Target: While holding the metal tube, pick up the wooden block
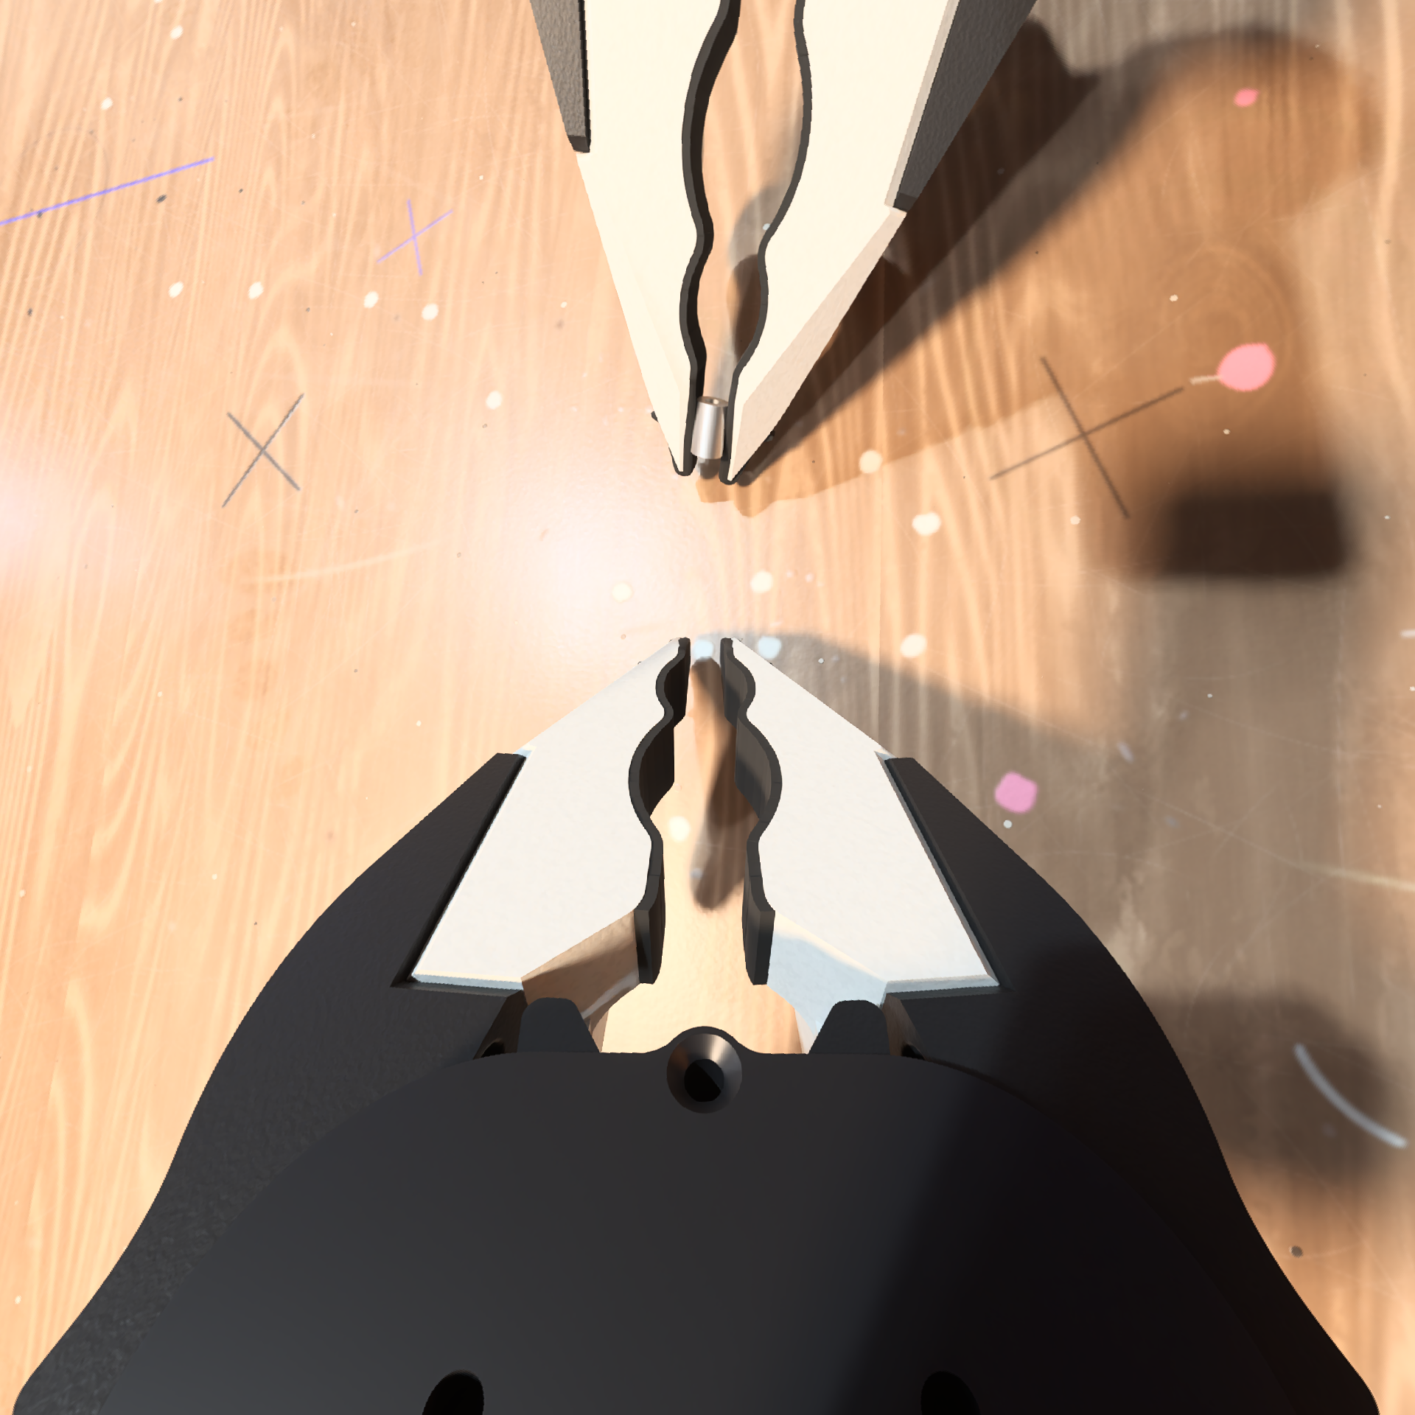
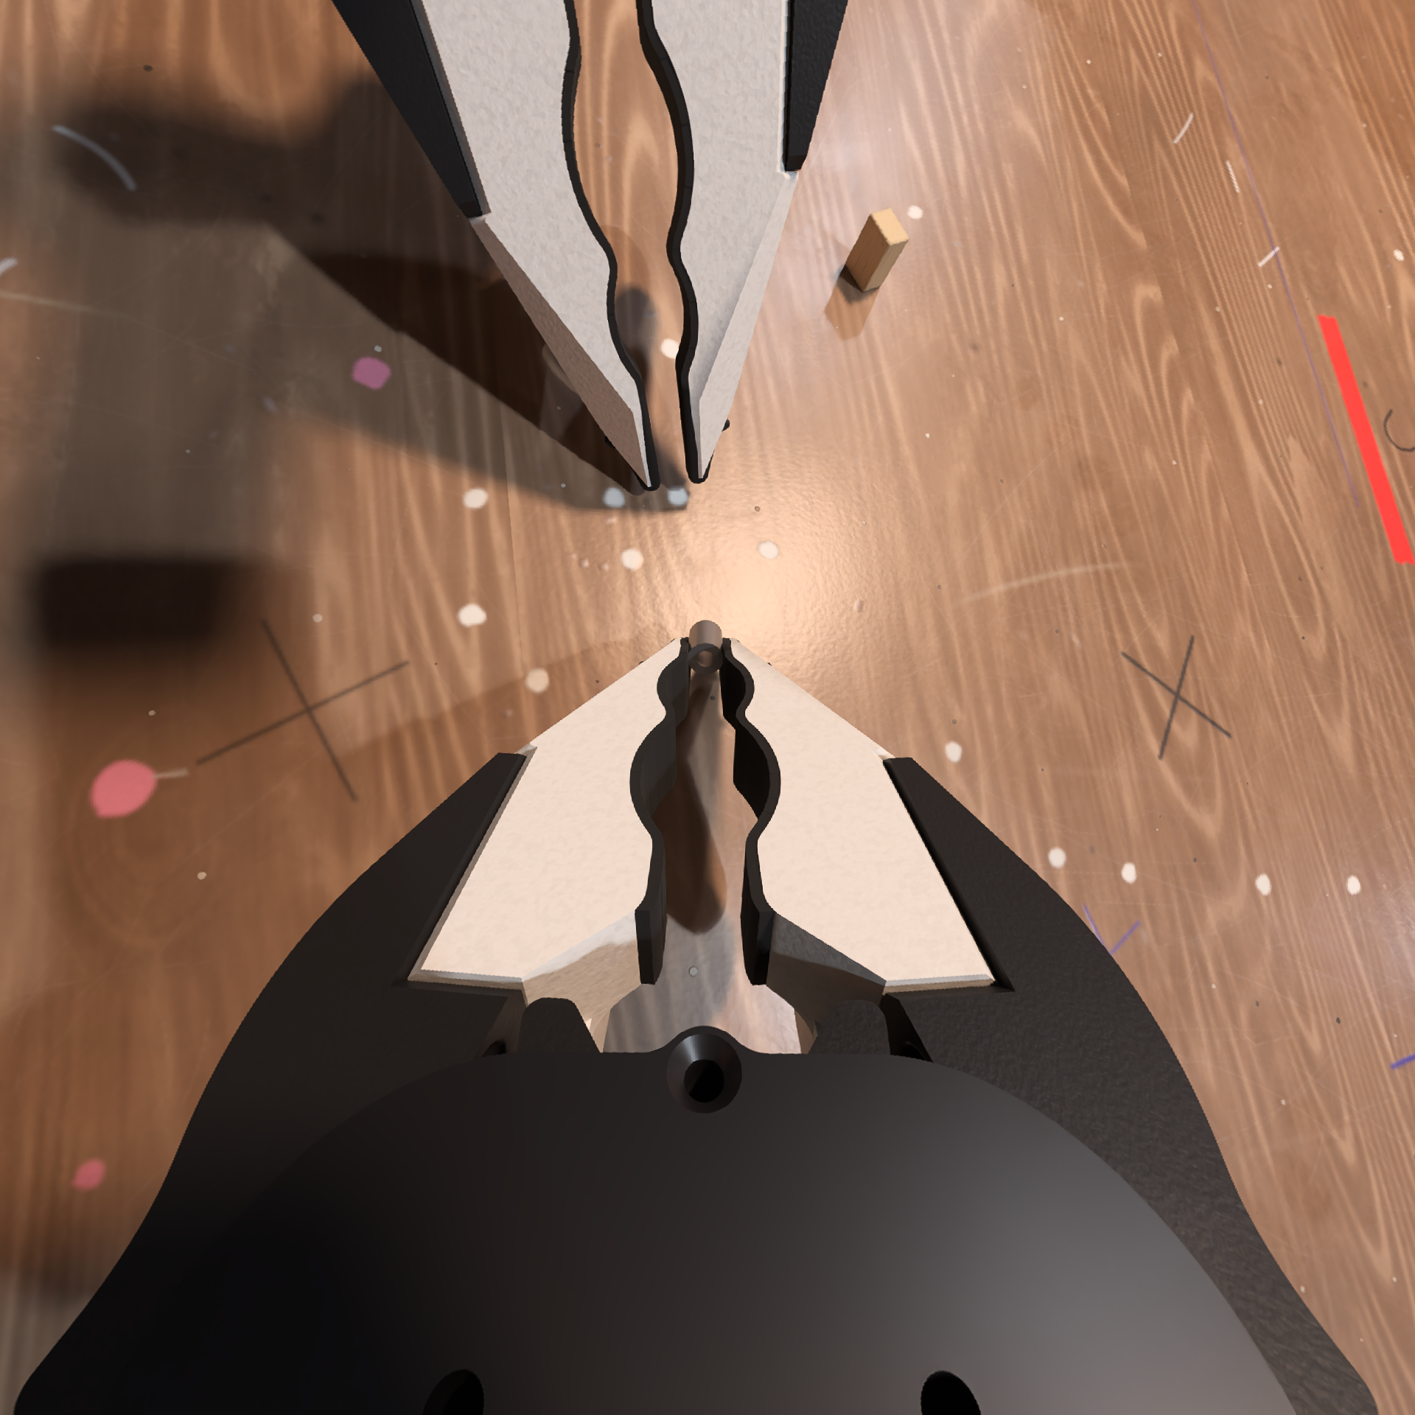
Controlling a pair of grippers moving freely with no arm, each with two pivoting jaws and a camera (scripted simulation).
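My right gripper (image 2: 704, 649) is shut on the metal tube (image 2: 705, 652), a short silver cylinder pinched at the fingertips. It also shows in the left wrist view (image 1: 708, 435), held by the right gripper (image 1: 706, 471) opposite. My left gripper (image 1: 705, 647) is empty, its jaws nearly shut with only a narrow slit between them. It faces the right gripper tip to tip, with a gap of table between them; it also shows in the right wrist view (image 2: 672, 475). The wooden block (image 2: 877, 251), small and tan, lies on the table beside the left gripper's fingers.
The wooden table (image 1: 306, 689) bears paint specks, pencil crosses (image 1: 263, 452), pink blotches (image 1: 1246, 366) and a red stripe (image 2: 1367, 436). Dark shadows of the grippers fall across it (image 1: 1256, 532).
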